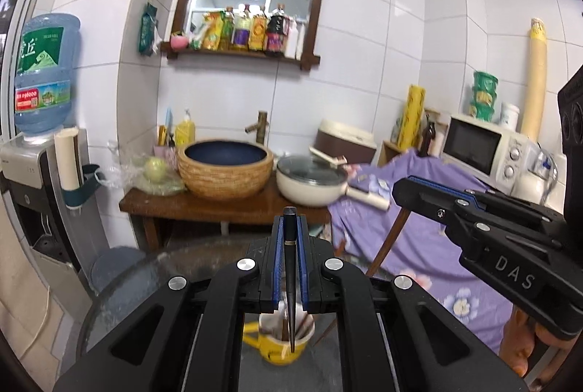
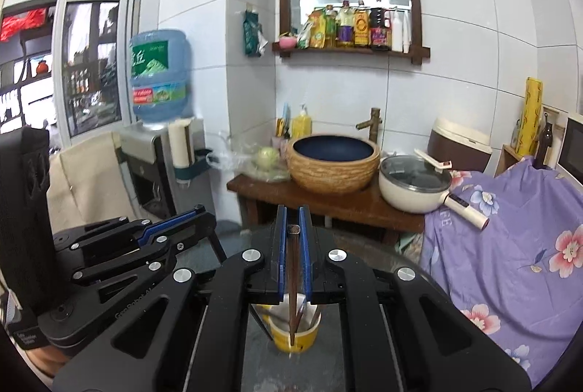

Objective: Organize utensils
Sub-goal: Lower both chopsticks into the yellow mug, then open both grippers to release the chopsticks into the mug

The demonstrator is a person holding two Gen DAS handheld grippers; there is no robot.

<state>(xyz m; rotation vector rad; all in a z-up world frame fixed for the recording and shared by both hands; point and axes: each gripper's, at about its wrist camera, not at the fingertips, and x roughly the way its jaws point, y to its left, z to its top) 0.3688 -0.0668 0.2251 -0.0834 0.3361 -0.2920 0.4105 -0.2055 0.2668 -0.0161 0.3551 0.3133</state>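
Left wrist view: my left gripper (image 1: 290,220) has its jaws pressed together on a black chopstick (image 1: 289,268). Its long axis runs along the fingers; the blunt end projects past the fingertips, and the tapered tip points down over the yellow mug (image 1: 282,344) below the jaws. The mug holds several brown sticks, upright or leaning. My right gripper (image 1: 404,189) appears to the right.

Right wrist view: my right gripper (image 2: 293,220) pinches a brown chopstick (image 2: 292,279). Its axis also follows the fingers, square end at the fingertips, tip pointing down into the yellow mug (image 2: 295,337) beneath the jaws. More sticks lean inside the mug.
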